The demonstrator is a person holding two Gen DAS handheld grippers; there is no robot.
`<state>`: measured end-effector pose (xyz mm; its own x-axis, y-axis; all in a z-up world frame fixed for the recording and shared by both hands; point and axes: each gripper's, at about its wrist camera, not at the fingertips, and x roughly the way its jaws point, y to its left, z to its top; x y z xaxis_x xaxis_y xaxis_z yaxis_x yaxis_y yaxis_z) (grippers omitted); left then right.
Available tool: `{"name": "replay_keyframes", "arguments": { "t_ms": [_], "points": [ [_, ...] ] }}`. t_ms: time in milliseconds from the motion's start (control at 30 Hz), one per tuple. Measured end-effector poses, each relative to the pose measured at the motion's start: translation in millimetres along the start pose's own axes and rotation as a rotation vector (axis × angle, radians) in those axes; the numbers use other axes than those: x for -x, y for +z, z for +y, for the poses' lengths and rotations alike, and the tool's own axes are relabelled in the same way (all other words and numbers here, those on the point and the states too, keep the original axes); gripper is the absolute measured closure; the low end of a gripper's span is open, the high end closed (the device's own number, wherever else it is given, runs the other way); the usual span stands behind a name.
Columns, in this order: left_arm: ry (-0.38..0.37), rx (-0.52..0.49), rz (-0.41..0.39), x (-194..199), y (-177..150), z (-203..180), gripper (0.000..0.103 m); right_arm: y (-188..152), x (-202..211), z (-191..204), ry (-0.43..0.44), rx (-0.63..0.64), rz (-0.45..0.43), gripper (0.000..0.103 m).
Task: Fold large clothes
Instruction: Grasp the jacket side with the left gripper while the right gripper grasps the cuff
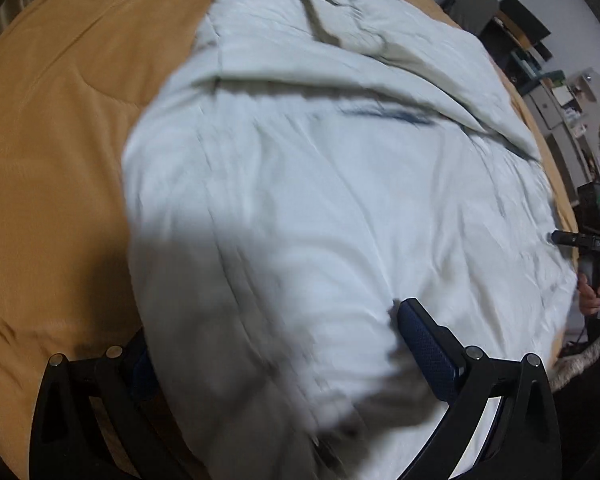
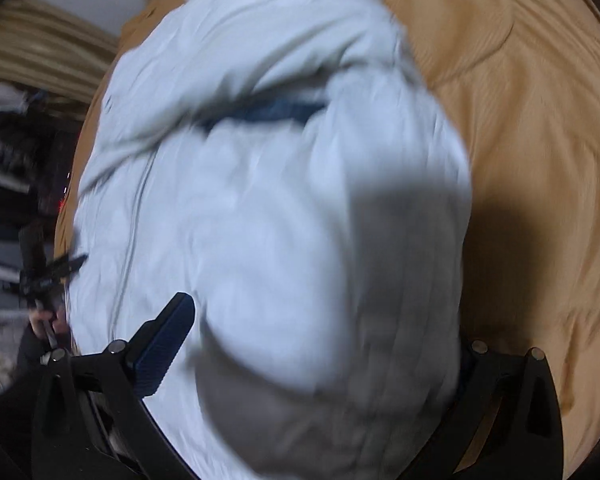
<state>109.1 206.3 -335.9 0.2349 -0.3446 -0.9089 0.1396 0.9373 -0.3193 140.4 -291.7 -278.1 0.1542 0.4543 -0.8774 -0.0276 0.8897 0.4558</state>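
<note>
A large white padded garment (image 1: 300, 184) lies spread on an orange-tan bed cover (image 1: 60, 140); it also fills the right wrist view (image 2: 260, 200). A dark blue strip (image 1: 388, 114) shows in a fold across it. My left gripper (image 1: 276, 360) stands wide apart, with the garment's near left edge bunched between its fingers; the right finger pad (image 1: 424, 352) shows and the left one is hidden under cloth. My right gripper (image 2: 320, 360) stands the same way at the garment's near right edge, left pad (image 2: 164, 352) visible. Both views are blurred.
The bed cover (image 2: 532, 160) extends to both sides of the garment. Shelves and clutter (image 1: 540, 60) stand by the far wall. Each gripper shows in the other's view: the right gripper's body (image 1: 592, 236), the left gripper's body (image 2: 44, 276).
</note>
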Motion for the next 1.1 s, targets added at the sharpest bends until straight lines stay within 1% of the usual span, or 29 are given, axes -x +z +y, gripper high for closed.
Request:
{"name": "replay_keyframes", "arguments": {
  "t_ms": [67,133,200,233,267,300,333,367,400,433,467,533,600,667,733,800,833,900,933,1000,1067,1100],
  "points": [
    [-0.043,0.007,-0.02,5.7,-8.3,-0.4,0.001,-11.8,3.2,2.7,0.033,0.022,0.009,0.0],
    [-0.071,0.013,-0.016,4.5,-8.1,2.2,0.002,-17.9,5.8,2.2,0.054,0.021,-0.005,0.0],
    [-0.099,0.048,-0.012,1.5,-2.2,6.1,0.005,-9.9,4.2,-1.8,0.071,-0.011,-0.013,0.002],
    [-0.117,0.071,-0.015,-0.2,2.8,9.0,0.008,-9.0,3.9,-5.2,0.076,-0.033,-0.023,0.015],
    [-0.127,0.097,-0.02,-0.8,6.5,14.9,0.019,-12.6,3.5,-4.2,0.065,-0.05,-0.037,0.029],
    [-0.126,0.134,-0.023,-2.0,11.5,20.4,0.036,-12.3,3.4,-6.8,0.06,-0.066,-0.038,0.056],
    [-0.125,0.172,-0.019,-3.3,16.5,25.6,0.046,-8.7,2.5,-9.2,0.079,-0.09,-0.035,0.067],
    [-0.141,0.206,-0.015,-3.2,20.6,29.2,0.066,-7.1,3.5,-7.9,0.096,-0.099,-0.038,0.072],
    [-0.179,0.232,-0.012,-0.5,23.7,31.3,0.079,-6.9,7.5,-1.8,0.084,-0.082,-0.044,0.078],
    [-0.197,0.238,-0.012,5.0,27.4,31.8,0.081,-4.5,12.0,4.2,0.065,-0.061,-0.049,0.082],
    [-0.191,0.212,-0.018,13.6,32.6,26.7,0.083,-1.8,20.6,13.3,0.054,-0.037,-0.059,0.084],
    [-0.156,0.139,-0.036,33.3,41.9,11.9,0.084,0.5,40.1,33.5,0.035,0.032,-0.086,0.088],
    [-0.122,0.062,-0.063,55.5,51.2,-10.9,0.086,4.5,67.5,57.3,0.002,0.097,-0.122,0.089],
    [-0.103,0.006,-0.089,76.7,56.9,-32.5,0.086,8.5,100.2,83.0,-0.028,0.15,-0.174,0.09],
    [-0.119,-0.019,-0.103,94.9,54.3,-45.1,0.086,9.3,127.1,104.7,-0.05,0.184,-0.213,0.091],
    [-0.138,-0.049,-0.088,107.1,40.3,-50.6,0.086,-0.4,148.9,122.6,-0.062,0.212,-0.226,0.091],
    [-0.15,-0.072,-0.075,112.9,28.5,-49.2,0.086,-8.8,156.3,125.4,-0.062,0.224,-0.232,0.091],
    [-0.181,-0.107,-0.029,115.4,3.1,-47.0,0.086,-34.9,168.2,127.7,-0.042,0.239,-0.21,0.091],
    [-0.206,-0.11,-0.002,116.1,-12.7,-42.6,0.086,-49.0,168.1,128.7,-0.038,0.246,-0.192,0.091],
    [-0.279,-0.083,0.037,120.2,-38.0,-31.7,0.085,-78.0,172.7,118.2,-0.035,0.25,-0.144,0.091],
    [-0.365,-0.008,0.081,118.4,-60.3,-18.8,0.085,-102.8,171.1,104.2,-0.017,0.216,-0.089,0.091],
    [-0.373,0.01,0.096,115.9,-65.8,-16.1,0.085,-111.4,168.0,95.9,-0.006,0.186,-0.068,0.091]
  ]
}}
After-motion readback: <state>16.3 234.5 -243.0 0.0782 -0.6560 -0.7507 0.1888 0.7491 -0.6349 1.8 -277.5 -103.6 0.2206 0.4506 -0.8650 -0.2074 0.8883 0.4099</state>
